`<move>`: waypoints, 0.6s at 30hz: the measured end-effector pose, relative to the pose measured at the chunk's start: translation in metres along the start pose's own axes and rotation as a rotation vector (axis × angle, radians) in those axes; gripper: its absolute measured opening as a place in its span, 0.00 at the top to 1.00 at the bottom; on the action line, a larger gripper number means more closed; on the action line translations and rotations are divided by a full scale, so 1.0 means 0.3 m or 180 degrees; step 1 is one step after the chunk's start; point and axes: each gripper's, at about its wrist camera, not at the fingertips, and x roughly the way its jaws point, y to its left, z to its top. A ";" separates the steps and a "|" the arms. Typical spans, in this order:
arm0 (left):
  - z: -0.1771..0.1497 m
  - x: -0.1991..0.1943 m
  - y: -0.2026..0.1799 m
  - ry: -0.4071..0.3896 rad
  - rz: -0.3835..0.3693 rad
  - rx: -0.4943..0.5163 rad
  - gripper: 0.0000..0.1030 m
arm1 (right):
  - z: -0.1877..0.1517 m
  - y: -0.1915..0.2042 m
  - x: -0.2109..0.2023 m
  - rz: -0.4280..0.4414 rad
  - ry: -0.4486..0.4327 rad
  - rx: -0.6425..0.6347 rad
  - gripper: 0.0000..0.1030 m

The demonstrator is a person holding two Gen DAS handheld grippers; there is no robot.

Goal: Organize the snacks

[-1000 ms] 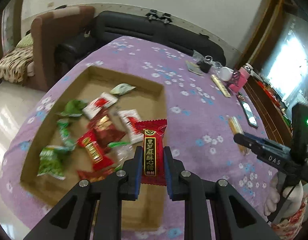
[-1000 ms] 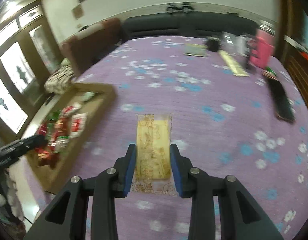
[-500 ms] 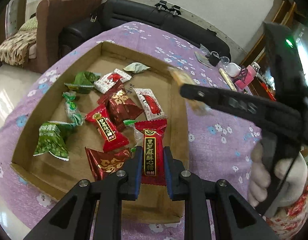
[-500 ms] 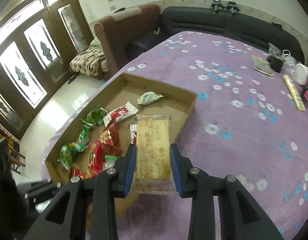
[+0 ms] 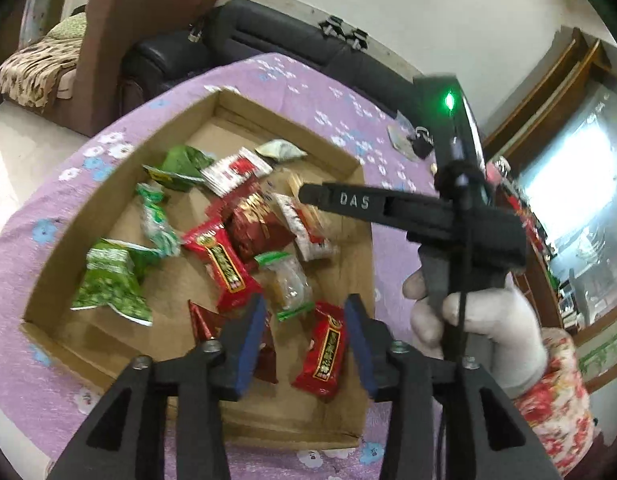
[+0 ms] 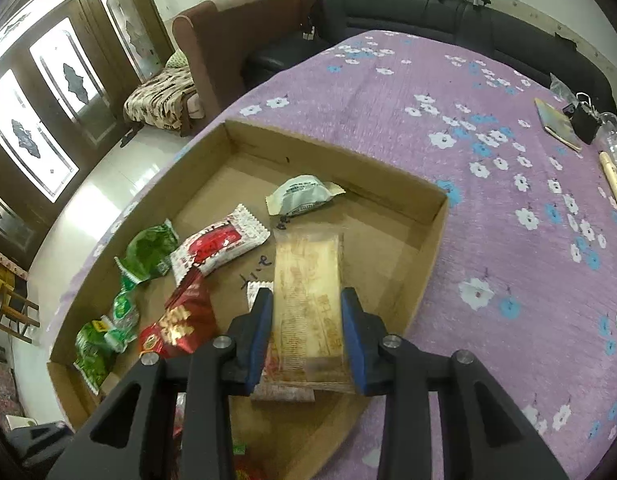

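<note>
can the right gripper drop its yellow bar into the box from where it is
Probably yes: the right gripper holds the yellow bar over the box, with bare cardboard floor just ahead.

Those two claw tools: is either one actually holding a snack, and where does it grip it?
The right gripper clamps the yellow wafer pack by its long sides, near its lower end. The left gripper is opening; the red candy lies loose in the box.

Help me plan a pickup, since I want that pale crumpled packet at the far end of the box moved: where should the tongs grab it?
Grip the pale packet across its puffy middle, coming from above. It lies flat and alone on the box floor; its twisted tail looks too thin to hold.
</note>
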 end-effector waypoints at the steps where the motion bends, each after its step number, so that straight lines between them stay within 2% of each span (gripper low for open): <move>1: 0.004 -0.009 0.003 -0.0027 0.0002 -0.0012 0.53 | 0.001 -0.002 0.000 0.0005 -0.0008 0.0019 0.65; 6: 0.014 -0.062 -0.015 -0.0220 0.0083 0.0074 0.45 | -0.016 0.002 -0.098 0.0064 -0.0248 0.0037 0.59; 9: 0.008 -0.107 -0.051 -0.0467 0.0282 0.0226 0.38 | -0.064 0.005 -0.201 -0.0033 -0.0480 -0.0036 0.48; 11: -0.003 -0.142 -0.090 -0.0710 0.0506 0.0399 0.35 | -0.115 -0.002 -0.268 -0.0154 -0.0629 -0.0075 0.42; 12: -0.011 -0.155 -0.113 -0.0829 0.0635 0.0485 0.30 | -0.141 -0.007 -0.292 -0.0228 -0.0687 -0.0076 0.41; 14: -0.031 -0.188 -0.162 -0.1115 0.0850 0.0651 0.19 | -0.196 -0.028 -0.332 -0.0385 -0.0778 -0.0052 0.40; 16: -0.048 -0.218 -0.198 -0.1355 0.0965 0.0738 0.01 | -0.242 -0.050 -0.350 -0.0510 -0.0800 -0.0003 0.39; 18: -0.067 -0.253 -0.233 -0.1657 0.1079 0.0821 0.00 | -0.291 -0.076 -0.359 -0.0615 -0.0809 0.0063 0.39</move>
